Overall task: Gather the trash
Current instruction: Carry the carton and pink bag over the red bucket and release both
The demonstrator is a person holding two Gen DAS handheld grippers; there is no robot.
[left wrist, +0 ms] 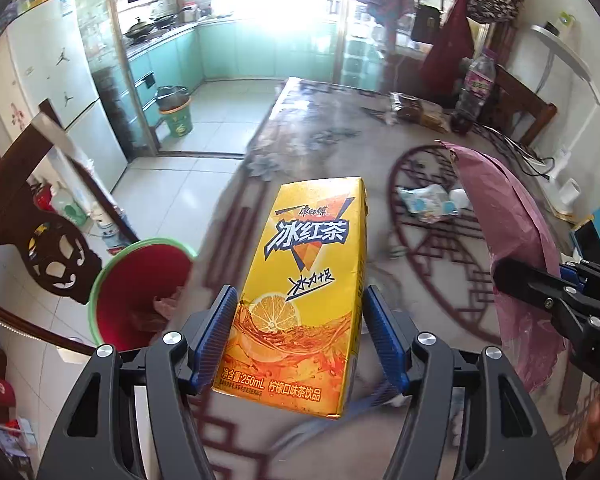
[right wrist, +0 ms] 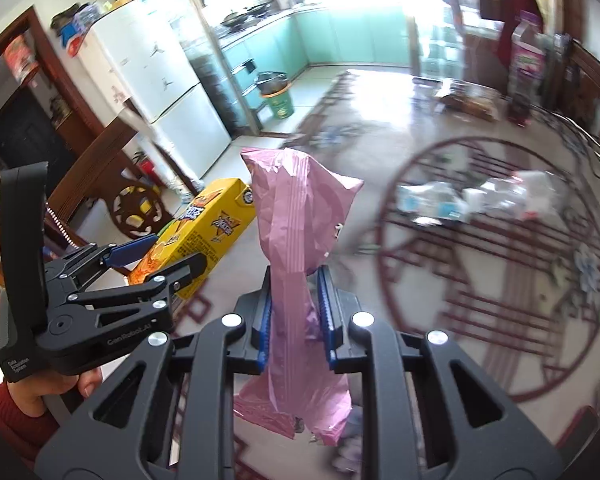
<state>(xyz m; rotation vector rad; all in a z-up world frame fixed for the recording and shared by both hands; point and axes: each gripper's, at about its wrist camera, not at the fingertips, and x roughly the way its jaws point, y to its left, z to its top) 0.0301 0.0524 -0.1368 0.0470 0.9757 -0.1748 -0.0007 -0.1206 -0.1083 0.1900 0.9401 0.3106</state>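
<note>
My left gripper (left wrist: 300, 312) is shut on a yellow iced-tea carton (left wrist: 304, 280), held upright above the table edge. The same carton (right wrist: 204, 232) shows at the left of the right wrist view, with the left gripper (right wrist: 148, 264) around it. My right gripper (right wrist: 294, 300) is shut on a crumpled pink wrapper (right wrist: 300, 220), which hangs through the blue pads. That wrapper (left wrist: 512, 248) and the right gripper (left wrist: 504, 276) appear at the right of the left wrist view. A green-rimmed bin with a red liner (left wrist: 140, 296) stands on the floor, left of the carton.
The glass-topped table (left wrist: 324, 128) carries white and blue crumpled packets (left wrist: 432, 200), a plastic bottle (left wrist: 476, 84) and a food bag (left wrist: 416, 110) at the far end. A dark wooden chair (left wrist: 40, 216) stands left of the bin. A white fridge (left wrist: 56, 80) and a second bin (left wrist: 176, 112) lie beyond.
</note>
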